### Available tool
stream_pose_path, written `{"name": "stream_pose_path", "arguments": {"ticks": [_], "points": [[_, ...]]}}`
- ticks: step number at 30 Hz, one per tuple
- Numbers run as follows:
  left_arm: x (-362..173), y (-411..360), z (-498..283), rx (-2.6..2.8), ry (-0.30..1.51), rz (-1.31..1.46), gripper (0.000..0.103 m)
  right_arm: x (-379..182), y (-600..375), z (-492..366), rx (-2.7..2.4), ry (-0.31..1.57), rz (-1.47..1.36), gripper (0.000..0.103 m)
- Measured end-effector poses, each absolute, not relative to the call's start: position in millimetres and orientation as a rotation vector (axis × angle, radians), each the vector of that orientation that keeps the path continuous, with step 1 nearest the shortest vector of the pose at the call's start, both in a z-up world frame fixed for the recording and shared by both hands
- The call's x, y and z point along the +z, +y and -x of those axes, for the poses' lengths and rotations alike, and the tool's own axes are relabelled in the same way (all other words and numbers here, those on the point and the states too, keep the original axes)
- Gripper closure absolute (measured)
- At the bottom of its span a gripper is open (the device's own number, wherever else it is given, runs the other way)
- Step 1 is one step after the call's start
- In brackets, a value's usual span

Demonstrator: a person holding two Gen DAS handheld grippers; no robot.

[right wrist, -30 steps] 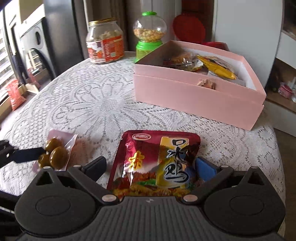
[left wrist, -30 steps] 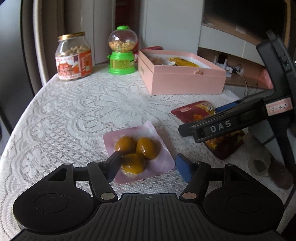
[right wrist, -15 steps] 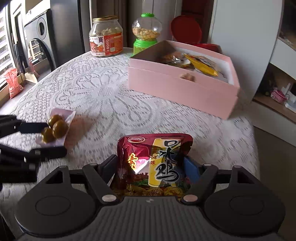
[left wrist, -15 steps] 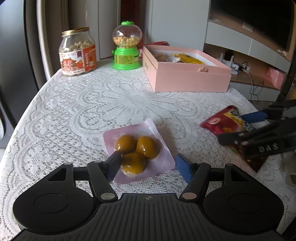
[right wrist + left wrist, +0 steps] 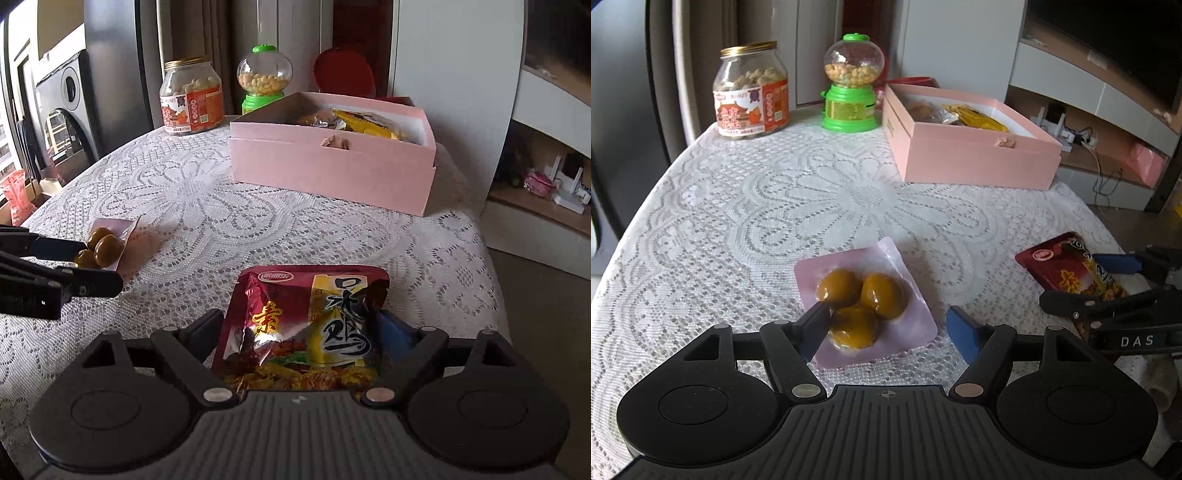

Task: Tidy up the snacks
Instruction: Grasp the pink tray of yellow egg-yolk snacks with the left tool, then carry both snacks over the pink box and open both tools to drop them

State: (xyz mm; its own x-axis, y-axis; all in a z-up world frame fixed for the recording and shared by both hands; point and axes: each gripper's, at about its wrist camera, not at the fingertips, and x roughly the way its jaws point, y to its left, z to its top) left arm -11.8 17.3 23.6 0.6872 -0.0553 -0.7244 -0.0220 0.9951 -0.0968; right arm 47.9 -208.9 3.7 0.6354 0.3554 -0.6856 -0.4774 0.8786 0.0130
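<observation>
Pinching the red snack packet (image 5: 306,325), long axis toward the pink box (image 5: 328,166), right hand-held gripper (image 5: 303,332) grips; left hand-held gripper (image 5: 886,325) gapes.

Right hand-held gripper (image 5: 301,332) closed on, lifted red snack packet (image 5: 306,325).

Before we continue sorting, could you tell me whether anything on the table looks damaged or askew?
Nothing is spilled or broken. Only the red snack packet looks odd: it is creased and buckled between the fingers of the right gripper. The egg pouch lies flat on the lace tablecloth.
</observation>
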Motion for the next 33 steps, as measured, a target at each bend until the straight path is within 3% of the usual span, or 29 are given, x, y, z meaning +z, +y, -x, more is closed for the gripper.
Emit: {"name": "stream_pose_path", "arguments": {"ticks": [11,16,17,18,33], "points": [[22.2,12.6,14.0,0.006,0.795,0.058,0.035,4.6,-211.8,-47.5,0.471,0.734,0.150,0.016],[26.9,22.0,17.6,-0.028,0.777,0.108,0.050,12.1,-212.8,-44.3,0.474,0.728,0.161,0.028],[26.6,22.8,18.5,-0.024,0.780,0.107,0.069,13.8,-213.1,-43.7,0.480,0.732,0.164,0.031],[26.1,23.3,19.0,-0.032,0.785,0.115,0.072,15.2,-213.5,-42.8,0.485,0.736,0.165,0.033],[44.3,7.9,35.6,-0.087,0.717,0.093,0.073,22.1,-217.0,-35.1,0.478,0.732,0.179,0.036]]}}
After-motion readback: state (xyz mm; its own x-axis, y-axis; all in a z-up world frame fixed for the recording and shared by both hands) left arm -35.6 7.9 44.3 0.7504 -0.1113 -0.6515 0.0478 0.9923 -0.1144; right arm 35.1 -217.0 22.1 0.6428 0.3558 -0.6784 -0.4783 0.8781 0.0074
